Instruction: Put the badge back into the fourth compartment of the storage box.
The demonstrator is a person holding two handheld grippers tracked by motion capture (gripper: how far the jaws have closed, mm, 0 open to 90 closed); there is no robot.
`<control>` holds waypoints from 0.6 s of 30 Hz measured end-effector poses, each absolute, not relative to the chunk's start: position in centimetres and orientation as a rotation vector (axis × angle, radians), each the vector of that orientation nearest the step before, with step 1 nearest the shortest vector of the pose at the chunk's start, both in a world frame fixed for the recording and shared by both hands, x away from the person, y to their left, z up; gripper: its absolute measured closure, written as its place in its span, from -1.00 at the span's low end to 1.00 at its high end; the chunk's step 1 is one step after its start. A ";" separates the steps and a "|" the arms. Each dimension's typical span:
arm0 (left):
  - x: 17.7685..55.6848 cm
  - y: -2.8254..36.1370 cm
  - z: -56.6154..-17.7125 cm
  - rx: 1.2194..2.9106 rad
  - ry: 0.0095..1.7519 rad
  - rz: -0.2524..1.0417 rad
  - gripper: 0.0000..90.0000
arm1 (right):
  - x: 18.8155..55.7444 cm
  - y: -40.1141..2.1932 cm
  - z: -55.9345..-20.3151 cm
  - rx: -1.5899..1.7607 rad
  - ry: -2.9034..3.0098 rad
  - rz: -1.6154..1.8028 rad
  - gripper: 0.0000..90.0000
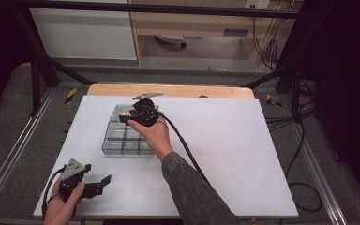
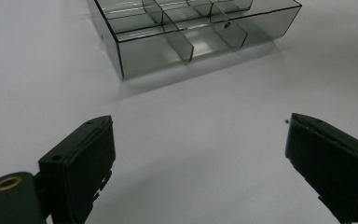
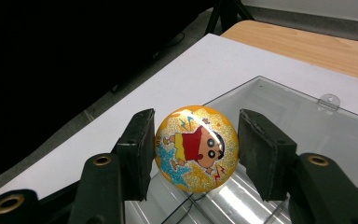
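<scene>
No readable text anywhere (the ball (image 3: 196, 148) bears a cartoon figure).

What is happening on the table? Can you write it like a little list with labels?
held thing: round glittery cartoon badge
holder: right gripper, jaws shut on the badge
place: above the far end of the clear divided box
left gripper: jaws open, holding nothing, low over the white table, near the person's edge
box lid: clear, open

A glittery orange cartoon ball (image 3: 196, 148) — held above the clear divided box's (image 3: 307, 121) far corner.
</scene>
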State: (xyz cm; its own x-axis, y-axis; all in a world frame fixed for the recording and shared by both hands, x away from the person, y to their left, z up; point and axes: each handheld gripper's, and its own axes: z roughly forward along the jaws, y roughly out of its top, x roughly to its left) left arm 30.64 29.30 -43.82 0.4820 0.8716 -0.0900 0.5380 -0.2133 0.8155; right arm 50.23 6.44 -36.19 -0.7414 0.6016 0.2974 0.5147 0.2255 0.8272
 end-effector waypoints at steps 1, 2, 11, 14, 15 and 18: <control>30.6 29.3 -43.8 1.890 1.174 0.504 -0.82 | 50.2 6.6 -36.2 1.091 2.396 1.556 0.06; 30.6 29.3 -43.8 1.892 1.173 0.506 -0.82 | 50.3 6.7 -36.3 1.091 2.399 1.554 0.06; 30.7 29.3 -43.8 1.891 1.174 0.504 -0.81 | 50.4 7.7 -36.7 1.080 2.437 1.532 0.06; 30.6 29.3 -43.8 1.900 1.171 0.504 -0.82 | 50.4 8.0 -36.9 1.074 2.450 1.519 0.06; 30.6 29.3 -43.8 1.900 1.171 0.504 -0.82 | 50.4 8.0 -36.9 1.074 2.450 1.519 0.06; 30.7 29.3 -43.9 1.901 1.175 0.502 -0.81 | 50.4 8.2 -37.1 1.071 2.465 1.510 0.06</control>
State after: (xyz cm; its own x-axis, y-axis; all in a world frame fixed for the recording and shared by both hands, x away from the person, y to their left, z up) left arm 30.66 29.33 -43.87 0.4840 0.8711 -0.0836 0.5414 -0.2230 0.8107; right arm 50.41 8.23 -37.10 -0.7573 0.5836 0.2931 0.5262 0.2795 0.8031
